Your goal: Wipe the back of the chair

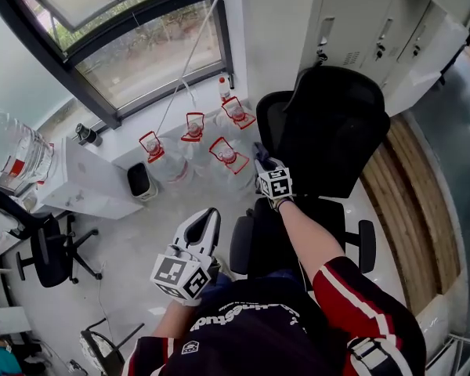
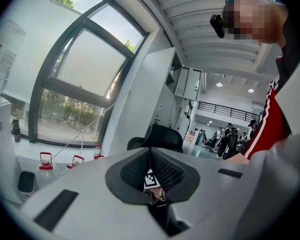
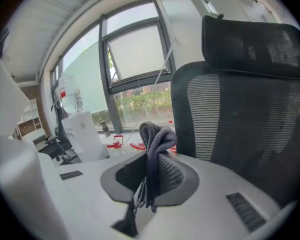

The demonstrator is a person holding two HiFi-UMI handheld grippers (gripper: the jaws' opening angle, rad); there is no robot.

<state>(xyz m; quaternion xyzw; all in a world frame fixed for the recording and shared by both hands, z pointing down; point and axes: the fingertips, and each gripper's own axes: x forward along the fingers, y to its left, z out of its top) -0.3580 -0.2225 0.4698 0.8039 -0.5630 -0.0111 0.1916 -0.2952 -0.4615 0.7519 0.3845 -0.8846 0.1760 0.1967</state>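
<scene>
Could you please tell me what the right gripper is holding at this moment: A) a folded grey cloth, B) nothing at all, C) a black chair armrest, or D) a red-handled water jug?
A: the right gripper view shows the right gripper shut on a folded grey cloth, beside the black mesh chair back.

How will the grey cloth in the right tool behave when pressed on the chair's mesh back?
The grey cloth droops in folds over the right tool, so it is probably floppy and light. Against the mesh back it would likely bunch, not slide.
</scene>
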